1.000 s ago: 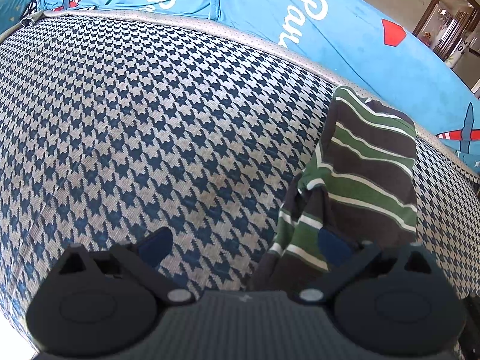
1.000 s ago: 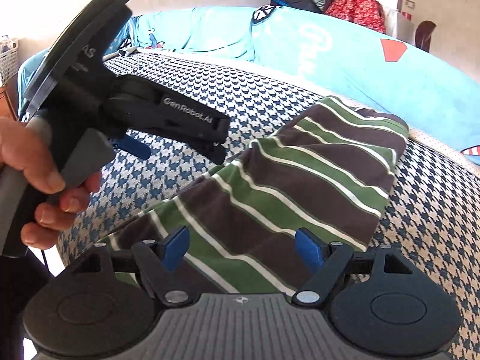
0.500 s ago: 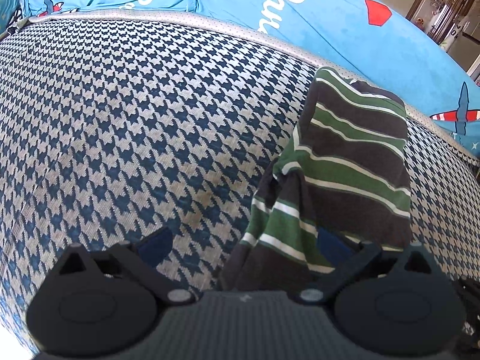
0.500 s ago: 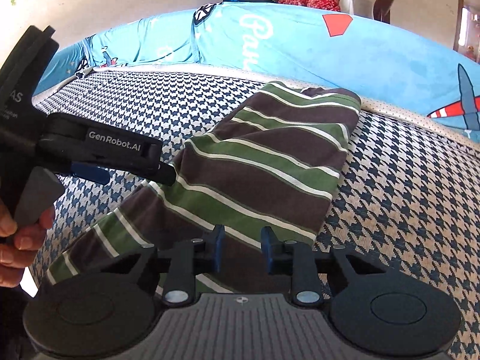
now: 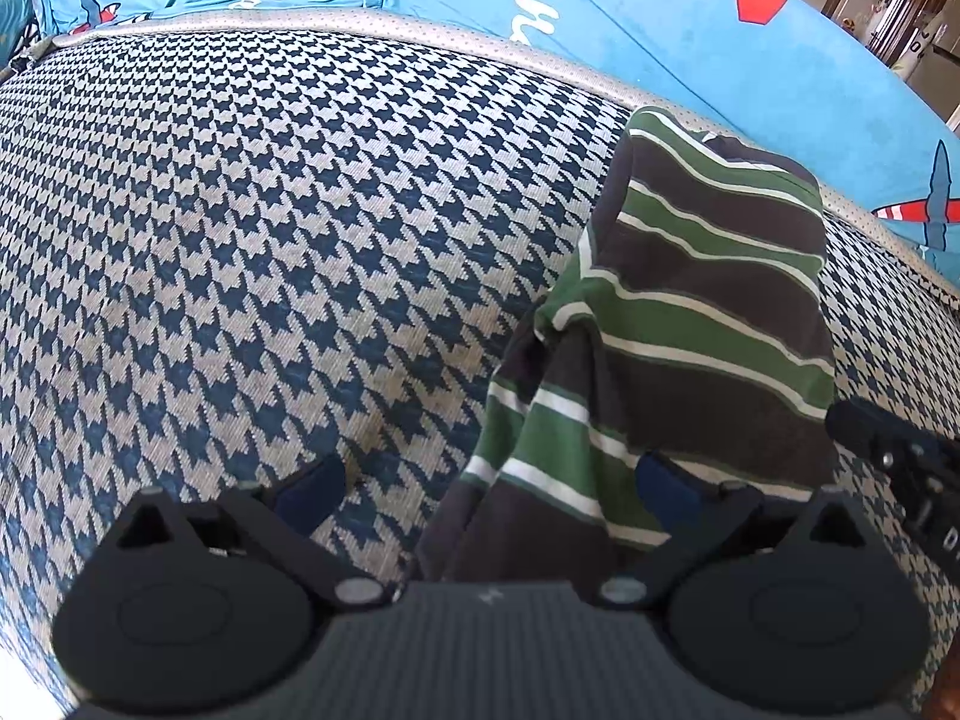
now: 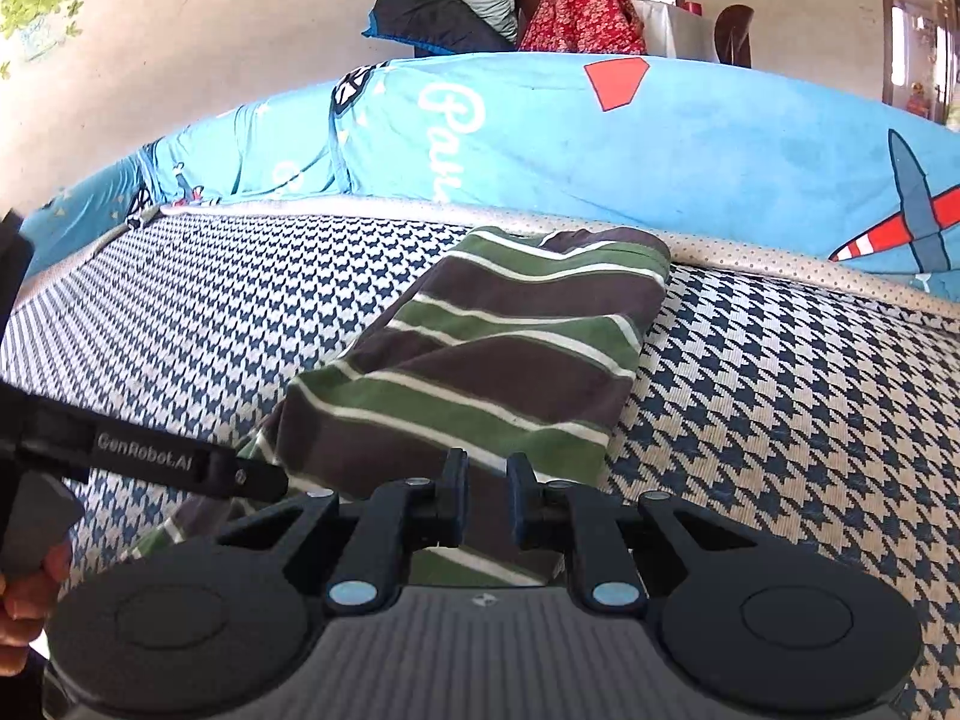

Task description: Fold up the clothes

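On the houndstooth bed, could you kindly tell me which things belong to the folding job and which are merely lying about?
Part of the job:
- striped garment, green and brown
- right claw, nearly shut over its near edge
- left claw, open at its near end
- houndstooth bed cover, the folding surface

Lying about:
- blue printed quilt
- clothes pile behind it

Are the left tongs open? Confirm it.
Yes, the left tongs stand wide open, one finger over the houndstooth cover, the other on the striped shirt.
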`<control>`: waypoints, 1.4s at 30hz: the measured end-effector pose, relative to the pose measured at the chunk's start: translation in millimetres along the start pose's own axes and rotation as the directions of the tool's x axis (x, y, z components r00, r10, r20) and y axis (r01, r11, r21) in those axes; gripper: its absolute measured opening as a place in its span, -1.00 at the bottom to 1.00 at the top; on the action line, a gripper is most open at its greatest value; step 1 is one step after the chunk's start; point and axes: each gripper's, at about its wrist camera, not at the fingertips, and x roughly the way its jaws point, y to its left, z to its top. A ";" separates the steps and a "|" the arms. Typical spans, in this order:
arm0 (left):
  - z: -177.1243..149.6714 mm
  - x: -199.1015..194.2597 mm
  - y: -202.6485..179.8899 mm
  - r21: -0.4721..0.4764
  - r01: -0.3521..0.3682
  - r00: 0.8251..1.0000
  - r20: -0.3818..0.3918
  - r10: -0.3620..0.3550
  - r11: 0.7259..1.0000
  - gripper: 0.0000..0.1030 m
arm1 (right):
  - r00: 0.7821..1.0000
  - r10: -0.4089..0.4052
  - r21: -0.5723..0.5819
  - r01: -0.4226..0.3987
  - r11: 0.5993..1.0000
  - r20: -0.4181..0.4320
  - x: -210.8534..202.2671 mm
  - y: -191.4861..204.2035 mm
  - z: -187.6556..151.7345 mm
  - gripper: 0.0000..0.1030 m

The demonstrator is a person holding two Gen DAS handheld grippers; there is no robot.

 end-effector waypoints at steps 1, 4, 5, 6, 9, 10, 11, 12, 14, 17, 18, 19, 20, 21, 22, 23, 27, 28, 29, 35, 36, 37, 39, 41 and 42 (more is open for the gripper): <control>0.0 0.4 -0.8 0.002 -0.001 1.000 0.000 0.001 1.000 1.00 | 1.000 -0.001 0.016 0.001 1.000 0.006 2.8 -4.4 2.9 -0.72; 0.0 1.4 -2.8 0.008 -0.004 1.000 0.000 0.004 1.000 1.00 | 1.000 -0.013 0.064 0.012 0.998 0.008 14.2 -18.1 10.6 -0.72; 0.2 2.1 -3.8 0.011 -0.004 1.000 0.000 0.004 1.000 1.00 | 1.000 -0.018 0.076 0.017 0.997 0.012 18.2 -23.0 13.0 -0.72; 0.4 3.1 -5.0 0.015 -0.004 1.000 0.001 0.004 1.000 1.00 | 1.000 -0.022 0.087 0.020 0.996 0.018 21.3 -27.8 15.3 -0.72; -0.2 3.7 -8.3 0.037 -0.007 1.000 0.003 0.007 0.999 1.00 | 0.999 -0.021 0.128 0.017 0.992 0.032 29.8 -42.9 22.2 -0.72; -0.5 4.6 -9.5 0.046 -0.012 1.000 0.003 0.012 0.999 1.00 | 0.999 -0.020 0.149 0.015 0.989 0.033 32.9 -47.9 24.1 -0.72; -0.6 5.6 -10.8 0.055 -0.016 1.000 0.002 0.016 0.998 1.00 | 0.999 -0.018 0.170 0.012 0.985 0.034 36.0 -53.0 26.0 -0.72; -0.8 6.3 -11.8 0.061 -0.020 1.000 0.002 0.020 0.998 1.00 | 0.999 -0.019 0.190 0.012 0.982 0.035 39.2 -57.8 27.7 -0.72; -0.7 7.3 -13.2 0.064 -0.019 1.000 0.001 0.019 0.998 1.00 | 0.999 -0.026 0.225 0.016 0.974 0.038 44.8 -64.5 30.9 -0.71; -1.0 7.6 -14.4 0.062 -0.016 1.000 -0.001 0.016 0.998 1.00 | 0.999 -0.034 0.276 0.021 0.961 0.042 52.9 -73.3 35.6 -0.68; -1.0 7.5 -14.1 0.062 -0.015 1.000 -0.003 0.015 0.998 1.00 | 0.998 -0.037 0.293 0.022 0.956 0.043 55.5 -76.3 37.1 -0.67; -0.9 7.6 -14.0 0.062 -0.015 1.000 -0.004 0.015 0.998 1.00 | 0.998 -0.039 0.310 0.024 0.950 0.044 58.2 -79.2 38.7 -0.63; -0.8 7.8 -14.0 0.063 -0.015 1.000 -0.005 0.015 0.998 1.00 | 0.998 -0.042 0.324 0.024 0.946 0.047 60.5 -81.8 40.4 -0.55; -0.8 8.1 -14.0 0.064 -0.014 1.000 -0.006 0.015 0.998 1.00 | 0.998 -0.044 0.335 0.024 0.942 0.052 62.3 -83.7 42.4 -0.52; -0.9 8.2 -14.0 0.066 -0.014 1.000 -0.006 0.015 0.998 1.00 | 0.997 -0.046 0.346 0.024 0.938 0.057 64.0 -85.7 44.4 -0.47; -1.1 8.4 -14.1 0.068 -0.014 1.000 -0.007 0.014 0.998 1.00 | 0.997 -0.048 0.357 0.023 0.934 0.062 65.9 -87.6 46.1 -0.41; -1.1 8.9 -13.1 0.072 -0.009 1.000 -0.011 0.010 0.997 1.00 | 0.996 -0.051 0.404 0.016 0.915 0.077 75.3 -98.2 50.4 -0.26; -1.0 8.9 -12.5 0.073 -0.007 1.000 -0.012 0.008 0.997 1.00 | 0.996 -0.048 0.416 0.011 0.909 0.077 77.9 -100.9 51.0 -0.25; -1.0 8.9 -12.0 0.073 -0.005 1.000 -0.013 0.006 0.997 1.00 | 0.996 -0.041 0.427 0.003 0.904 0.079 80.8 -103.3 51.7 -0.24; -1.1 8.9 -9.5 0.084 0.003 1.000 -0.016 -0.002 0.996 1.00 | 0.994 0.011 0.419 -0.056 0.906 0.110 93.1 -106.0 53.6 -0.24; -1.1 8.9 -9.1 0.086 0.004 1.000 -0.017 -0.003 0.996 1.00 | 0.993 0.022 0.412 -0.067 0.909 0.114 94.8 -105.0 54.0 -0.24; -1.1 8.8 -8.7 0.087 0.005 1.000 -0.017 -0.003 0.996 1.00 | 0.993 0.032 0.405 -0.078 0.911 0.117 96.4 -104.0 54.3 -0.24; -1.1 8.8 -8.0 0.090 0.006 1.000 -0.018 -0.005 0.996 1.00 | 0.991 0.053 0.390 -0.097 0.916 0.124 100.1 -100.9 55.4 -0.23; -1.4 8.7 -7.2 0.094 0.008 1.000 -0.018 -0.006 0.996 1.00 | 0.989 0.070 0.372 -0.113 0.921 0.127 104.4 -97.1 56.5 -0.23; -1.7 8.6 -7.0 0.097 0.007 1.000 -0.017 -0.006 0.995 1.00 | 0.989 0.075 0.365 -0.118 0.924 0.131 106.2 -95.3 56.7 -0.23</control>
